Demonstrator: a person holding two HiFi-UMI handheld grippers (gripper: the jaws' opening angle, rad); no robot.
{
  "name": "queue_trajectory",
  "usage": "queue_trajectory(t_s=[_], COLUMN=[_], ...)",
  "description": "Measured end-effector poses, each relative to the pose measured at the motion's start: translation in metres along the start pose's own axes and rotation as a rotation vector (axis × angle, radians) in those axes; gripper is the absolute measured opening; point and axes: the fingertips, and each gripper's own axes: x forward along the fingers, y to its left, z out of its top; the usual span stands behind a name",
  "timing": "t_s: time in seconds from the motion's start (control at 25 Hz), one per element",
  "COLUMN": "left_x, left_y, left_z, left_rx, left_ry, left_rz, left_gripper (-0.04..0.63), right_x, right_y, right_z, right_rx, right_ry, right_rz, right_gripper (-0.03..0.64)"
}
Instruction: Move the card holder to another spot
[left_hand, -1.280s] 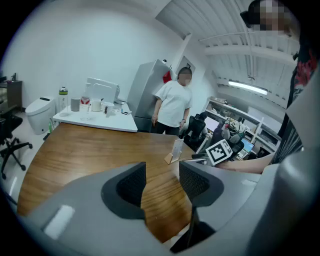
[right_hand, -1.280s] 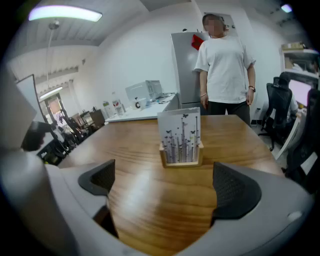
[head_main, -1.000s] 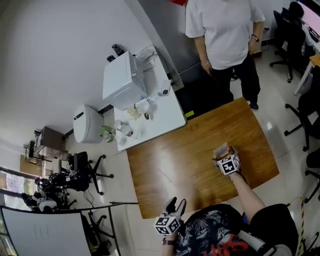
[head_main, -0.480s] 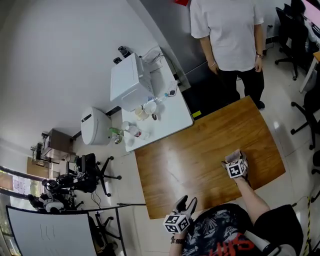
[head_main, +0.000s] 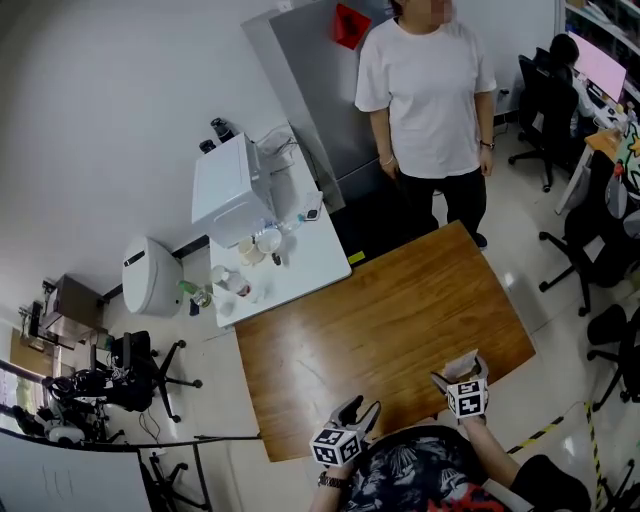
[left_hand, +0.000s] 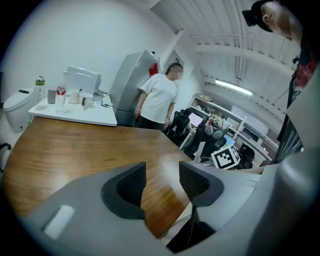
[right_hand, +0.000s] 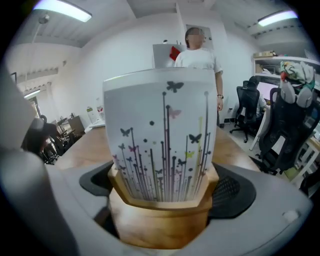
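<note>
An office room holds a wooden table (head_main: 380, 320). A white side table (head_main: 300, 265) carrying cups and a white appliance butts against its far left corner, and a person in a white T-shirt (head_main: 425, 90) stands beyond its far edge.

At the near edge, the left gripper (head_main: 360, 410) hangs with its 2 jaws a narrow gap apart and nothing between them.

To its right, the right gripper (head_main: 456, 375) is clamped on the card holder (right_hand: 162, 212), 1 pad against each side of the wooden base. A white card printed with butterflies (right_hand: 162, 135) stands upright in the slot above the jaws. I cannot tell whether the base rests on the wood or is lifted off it.

The hold sits low, so a quick swing or tilt could shake the tall card out of its slot. The table's near edge and right corner lie just beside this gripper, and a base set down here could overhang and tip off. Ahead and to the left of the gripper the wood is bare and gives plenty of room. Office chairs (head_main: 590, 240) crowd the floor to its right.
</note>
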Motion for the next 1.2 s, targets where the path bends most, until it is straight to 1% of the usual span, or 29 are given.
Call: queue_trajectory(t_s=[0.12,0.2,0.36,0.44,0.48,0.56,0.64,0.72,0.8,0.96,1.08,1.2], left_x=[0.009,0.009,0.002,-0.007,-0.014,-0.031,-0.045,-0.055,-0.062,-0.068,-0.072,-0.075], left_y=[-0.011,-0.014,-0.017,-0.017,-0.018,-0.02,-0.017,-0.012,-0.009,-0.002,0.003,0.011], left_z=[0.005,0.008,0.015,0.022,0.028,0.045,0.059,0.068,0.076,0.079,0.077,0.075], left_rx=[0.026,0.042,0.056,0.058,0.06,0.076,0.096,0.1,0.093,0.109,0.103,0.104], left_ry=[-0.001,-0.004,-0.023,-0.054,-0.084,-0.155,-0.202,-0.224,-0.239,-0.258,-0.264,-0.26], left_rz=[-0.052,-0.074,-0.084,-0.088,-0.096,-0.105,-0.078,-0.044,-0.026,-0.003,0.017,0.058], left_gripper=[0.21,0.21,0.21,0.21,0.208,0.144,0.137,0.137,0.137,0.137,0.137,0.137], right_x=[-0.031,-0.045,-0.069,-0.083,-0.09,-0.104,-0.115,-0.119,-0.12,-0.114,-0.109,-0.105], right_y=[0.006,0.014,0.022,0.026,0.029,0.037,0.046,0.055,0.063,0.077,0.085,0.092], right_z=[0.027,0.044,0.074,0.089,0.098,0.12,0.143,0.158,0.168,0.171,0.168,0.168], right_rx=[0.015,0.019,-0.01,-0.023,-0.032,-0.058,-0.1,-0.135,-0.146,-0.139,-0.135,-0.132], right_ry=[-0.067,-0.108,-0.179,-0.193,-0.201,-0.237,-0.266,-0.27,-0.279,-0.275,-0.267,-0.266], right_rz=[-0.018,-0.014,-0.01,-0.011,-0.008,0.002,0.014,0.028,0.047,0.087,0.113,0.136], right_gripper=[0.563,0.563,0.563,0.563,0.563,0.562,0.563,0.562,0.563,0.563,0.561,0.561])
